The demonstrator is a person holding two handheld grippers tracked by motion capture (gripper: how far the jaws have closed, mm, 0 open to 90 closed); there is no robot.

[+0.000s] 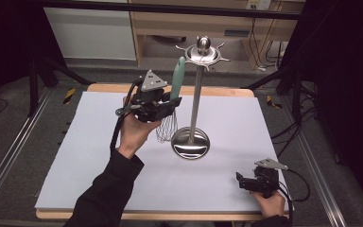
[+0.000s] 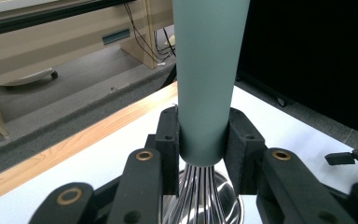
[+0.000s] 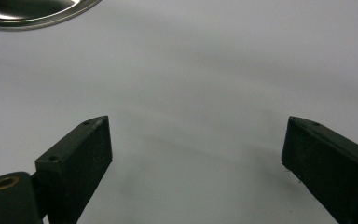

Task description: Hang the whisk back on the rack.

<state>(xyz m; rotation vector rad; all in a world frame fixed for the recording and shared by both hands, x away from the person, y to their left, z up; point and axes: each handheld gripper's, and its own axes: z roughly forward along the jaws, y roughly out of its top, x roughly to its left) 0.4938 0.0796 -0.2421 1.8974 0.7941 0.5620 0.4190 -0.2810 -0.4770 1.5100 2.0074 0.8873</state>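
White table: left gripper clamps whisk handle, upright beside rack. Right gripper rests, jaws apart. Risk: the smooth tapered handle slips, or wires strike the rack's pole.

Black sleeves, black hand-held gripper (brass screws), grey plate, trailing cable

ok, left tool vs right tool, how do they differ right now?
The left tool is shut on the whisk handle; the right tool is open with nothing between its jaws. The left tool is held up beside the metal stand; the right tool sits low near the table's front edge. Both have black jaws.
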